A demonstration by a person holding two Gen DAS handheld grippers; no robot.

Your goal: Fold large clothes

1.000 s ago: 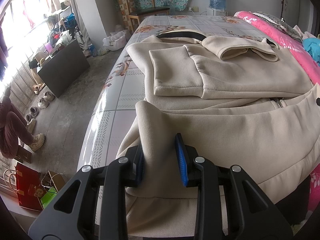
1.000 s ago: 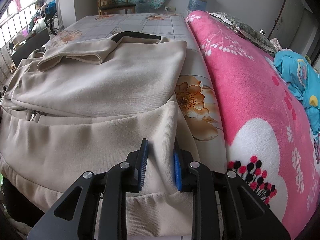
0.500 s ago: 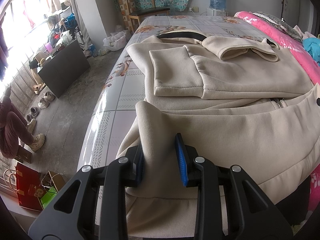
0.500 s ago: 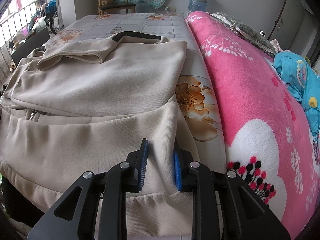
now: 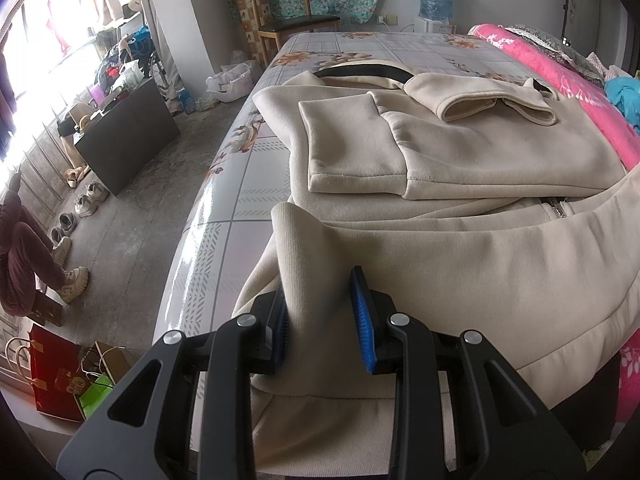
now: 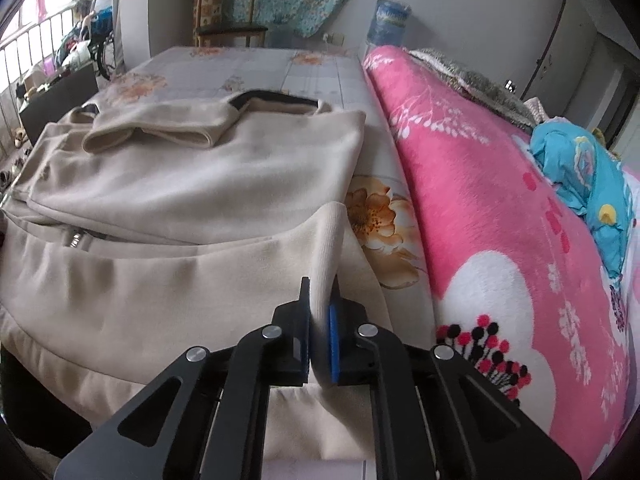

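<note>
A large beige zip sweatshirt (image 5: 460, 160) lies on the bed, sleeves folded across its body, black collar at the far end. It also shows in the right wrist view (image 6: 192, 176). Its ribbed bottom hem is lifted off the bed and folded toward the collar. My left gripper (image 5: 320, 312) is shut on the hem's left corner. My right gripper (image 6: 320, 320) is shut on the hem's right corner, jaws close together. The zipper pull (image 5: 558, 208) shows at the fold.
The bed has a floral tiled sheet (image 5: 248, 200). A pink floral blanket (image 6: 500, 200) lies along the right side with a blue cloth (image 6: 580, 168) on it. Floor, shoes, a dark cabinet (image 5: 124, 136) and bags (image 5: 56, 372) are left of the bed.
The right gripper has lifted and tilted a little with the hem corner, and its jaws look closer together. The left gripper has hardly moved.
</note>
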